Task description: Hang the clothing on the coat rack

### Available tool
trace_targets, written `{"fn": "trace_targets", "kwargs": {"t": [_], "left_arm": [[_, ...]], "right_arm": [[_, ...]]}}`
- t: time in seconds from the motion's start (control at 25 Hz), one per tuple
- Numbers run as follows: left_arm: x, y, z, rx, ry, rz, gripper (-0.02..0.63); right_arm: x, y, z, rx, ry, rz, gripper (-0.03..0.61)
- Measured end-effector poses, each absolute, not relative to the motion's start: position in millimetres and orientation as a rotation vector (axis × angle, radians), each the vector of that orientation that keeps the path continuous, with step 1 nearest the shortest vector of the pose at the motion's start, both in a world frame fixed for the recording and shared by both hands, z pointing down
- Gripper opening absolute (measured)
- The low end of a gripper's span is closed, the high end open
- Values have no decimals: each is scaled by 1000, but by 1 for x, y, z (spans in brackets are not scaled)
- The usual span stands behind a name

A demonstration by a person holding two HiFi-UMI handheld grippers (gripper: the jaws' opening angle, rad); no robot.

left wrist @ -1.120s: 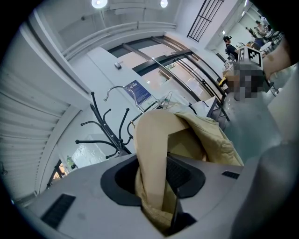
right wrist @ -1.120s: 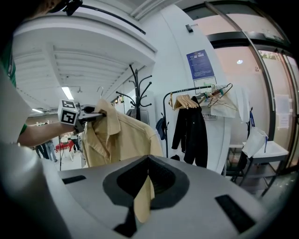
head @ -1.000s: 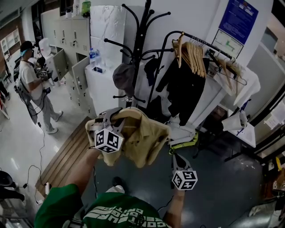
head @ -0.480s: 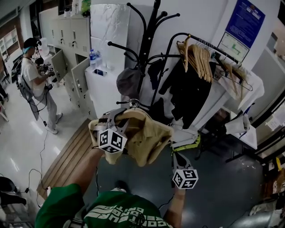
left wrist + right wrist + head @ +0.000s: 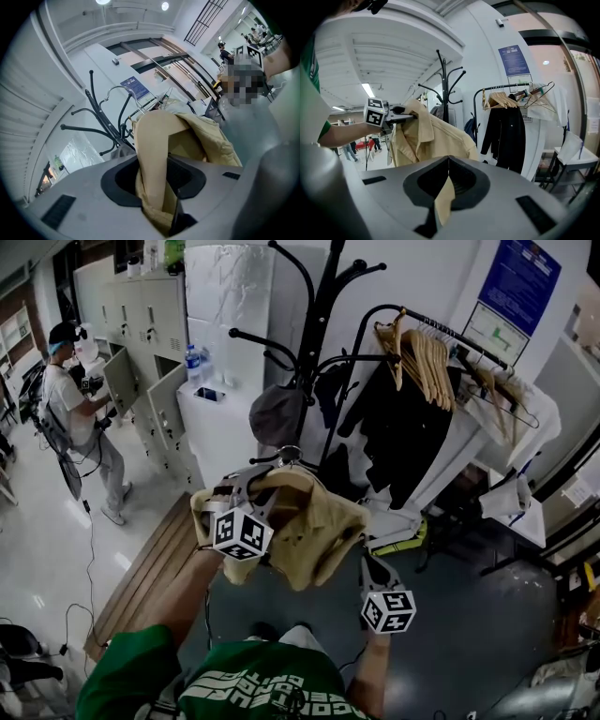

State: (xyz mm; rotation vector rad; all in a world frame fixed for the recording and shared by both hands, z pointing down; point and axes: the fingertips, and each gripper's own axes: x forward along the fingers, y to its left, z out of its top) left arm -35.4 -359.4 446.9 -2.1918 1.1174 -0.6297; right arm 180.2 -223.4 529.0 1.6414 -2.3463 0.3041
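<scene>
A tan shirt (image 5: 314,526) hangs between my two grippers, in front of the black coat rack (image 5: 319,343). My left gripper (image 5: 246,491) is shut on the shirt's collar area; in the left gripper view the tan cloth (image 5: 157,140) fills the gap between its jaws, with the rack's hooks (image 5: 101,117) just beyond. My right gripper (image 5: 367,563) sits lower to the right, shut on a strip of the shirt's cloth (image 5: 443,199). The right gripper view shows the shirt (image 5: 431,136) draped from the left gripper (image 5: 401,115), with the rack's pole (image 5: 444,89) behind it.
A grey cap (image 5: 274,413) hangs on the rack. To its right a garment rail holds wooden hangers (image 5: 427,357) and a black jacket (image 5: 403,427). A white cabinet (image 5: 211,423) and lockers stand to the left; a person (image 5: 80,418) stands far left.
Both grippers with the shirt have drifted slightly toward the coat rack, which now shows a little nearer. Both grips are unchanged.
</scene>
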Motion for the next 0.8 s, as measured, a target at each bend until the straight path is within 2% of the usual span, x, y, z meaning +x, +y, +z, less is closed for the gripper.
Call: {"fn": "trace_targets", "kwargs": {"t": [0.8], "left_arm": [[-22, -393, 439, -2199, 1112, -634, 135]], "right_arm": [[182, -264, 524, 1612, -2381, 301, 9]]}}
